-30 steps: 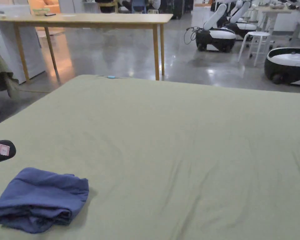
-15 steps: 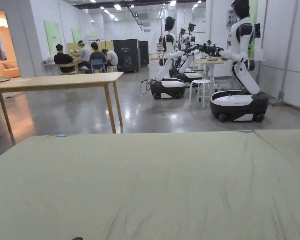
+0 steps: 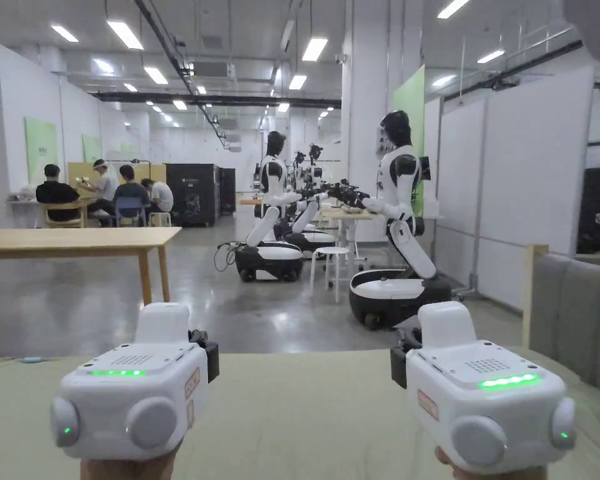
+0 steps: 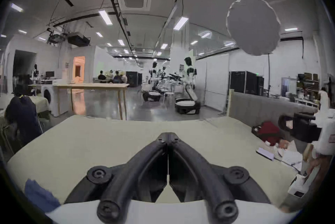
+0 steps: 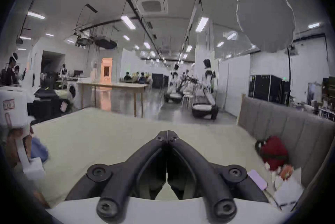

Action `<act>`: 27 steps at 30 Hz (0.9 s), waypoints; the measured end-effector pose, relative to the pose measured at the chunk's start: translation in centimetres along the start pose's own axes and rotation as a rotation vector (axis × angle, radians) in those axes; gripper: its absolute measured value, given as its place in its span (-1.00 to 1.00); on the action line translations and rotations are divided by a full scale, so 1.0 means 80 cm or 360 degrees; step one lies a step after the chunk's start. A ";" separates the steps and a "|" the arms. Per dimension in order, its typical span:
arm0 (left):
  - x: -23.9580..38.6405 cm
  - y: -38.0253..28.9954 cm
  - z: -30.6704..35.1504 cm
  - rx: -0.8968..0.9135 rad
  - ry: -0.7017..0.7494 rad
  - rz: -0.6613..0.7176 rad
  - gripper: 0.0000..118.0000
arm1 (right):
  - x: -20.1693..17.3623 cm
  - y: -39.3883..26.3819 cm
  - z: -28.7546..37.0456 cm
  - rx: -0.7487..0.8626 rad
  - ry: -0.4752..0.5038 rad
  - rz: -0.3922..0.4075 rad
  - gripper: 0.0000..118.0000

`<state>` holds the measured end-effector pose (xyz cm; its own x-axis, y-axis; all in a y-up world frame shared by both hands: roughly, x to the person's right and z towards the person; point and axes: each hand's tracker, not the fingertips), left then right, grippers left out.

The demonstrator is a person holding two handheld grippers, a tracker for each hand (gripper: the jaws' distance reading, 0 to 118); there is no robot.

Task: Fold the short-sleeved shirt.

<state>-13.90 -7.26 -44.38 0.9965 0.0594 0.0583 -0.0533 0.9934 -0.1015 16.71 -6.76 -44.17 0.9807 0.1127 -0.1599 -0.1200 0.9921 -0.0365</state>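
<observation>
The blue shirt (image 4: 39,195) lies bunched on the pale green table cover (image 4: 108,137), low and to the left in the left gripper view. It also shows at the left edge of the right gripper view, the shirt (image 5: 39,149) sitting beside the hand that holds the other gripper. My left gripper (image 4: 167,137) is shut with nothing between its jaws, held above the cover. My right gripper (image 5: 167,134) is shut and empty as well. In the head view their white bodies, left (image 3: 133,400) and right (image 3: 486,400), are held side by side over the cover (image 3: 305,412).
A grey padded panel (image 3: 574,312) borders the table on the right, with a red bag (image 4: 268,131) and loose papers (image 4: 291,157) at its foot. Beyond the far edge stand a wooden table (image 3: 74,237), a white stool (image 3: 330,253) and wheeled humanoid robots (image 3: 395,250). People sit far back (image 3: 105,194).
The head camera has tilted up from the table to the room, so the blue shirt has left its picture. Both grippers have come up into the head view.
</observation>
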 end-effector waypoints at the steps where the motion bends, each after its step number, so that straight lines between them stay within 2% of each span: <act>1: -0.002 0.012 -0.019 0.0008 0.0002 -0.0056 -1.00 | 0.001 0.010 -0.026 0.0007 -0.0069 0.0001 -0.99; 2: -0.005 0.023 -0.039 -0.0010 -0.0064 -0.0128 -1.00 | 0.007 0.020 -0.050 -0.0029 -0.0048 -0.0069 -0.99; 4: -0.005 0.038 -0.060 0.0049 0.0094 -0.0298 -1.00 | 0.013 0.029 -0.083 -0.0050 -0.0091 -0.0195 -0.99; 5: -0.005 0.040 -0.071 0.0021 0.0086 -0.0346 -1.00 | 0.008 0.032 -0.096 -0.0045 -0.0173 -0.0111 -0.99; 7: -0.003 0.038 -0.084 -0.0067 0.0089 -0.0422 -1.00 | 0.003 0.035 -0.111 0.0046 -0.0194 0.0075 -0.99; 8: 0.002 0.034 -0.086 -0.0063 0.0137 -0.0466 -1.00 | 0.000 0.041 -0.117 0.0014 -0.0212 0.0130 -0.99; 9: 0.005 0.032 -0.087 -0.0058 0.0123 -0.0488 -1.00 | -0.006 0.043 -0.117 -0.0002 -0.0206 0.0100 -0.99; 13: 0.001 0.025 -0.083 -0.0003 0.0132 -0.0257 -1.00 | -0.015 0.048 -0.108 0.0021 -0.0144 0.0008 -0.99; 18: 0.004 0.029 -0.082 0.0005 0.0198 -0.0353 -1.00 | -0.027 0.046 -0.108 0.0022 -0.0140 0.0076 -0.99; 22: -0.005 0.036 -0.077 -0.0001 0.0213 -0.0204 -1.00 | -0.023 0.048 -0.117 0.0005 -0.0149 0.0031 -0.98; 23: -0.009 0.038 -0.078 -0.0001 0.0227 -0.0211 -0.85 | -0.023 0.047 -0.117 0.0006 -0.0152 0.0028 -0.92; 24: -0.010 0.037 -0.077 0.0010 0.0237 -0.0206 -0.70 | -0.022 0.048 -0.117 0.0009 -0.0136 0.0026 -0.77; 25: -0.011 0.038 -0.077 0.0014 0.0243 -0.0209 -0.39 | -0.024 0.048 -0.113 0.0011 -0.0121 0.0033 -0.51; 26: -0.012 0.038 -0.077 0.0017 0.0254 -0.0209 0.29 | -0.026 0.047 -0.112 0.0033 -0.0124 0.0049 0.01; 27: -0.014 0.039 -0.076 0.0009 0.0255 -0.0204 0.68 | -0.027 0.048 -0.112 0.0040 -0.0136 0.0066 0.43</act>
<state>-14.75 -4.85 -50.81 0.9926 -0.0834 -0.0885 0.0746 0.9924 -0.0981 12.71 -3.73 -52.79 0.9847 0.1570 -0.0763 -0.1579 0.9874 -0.0067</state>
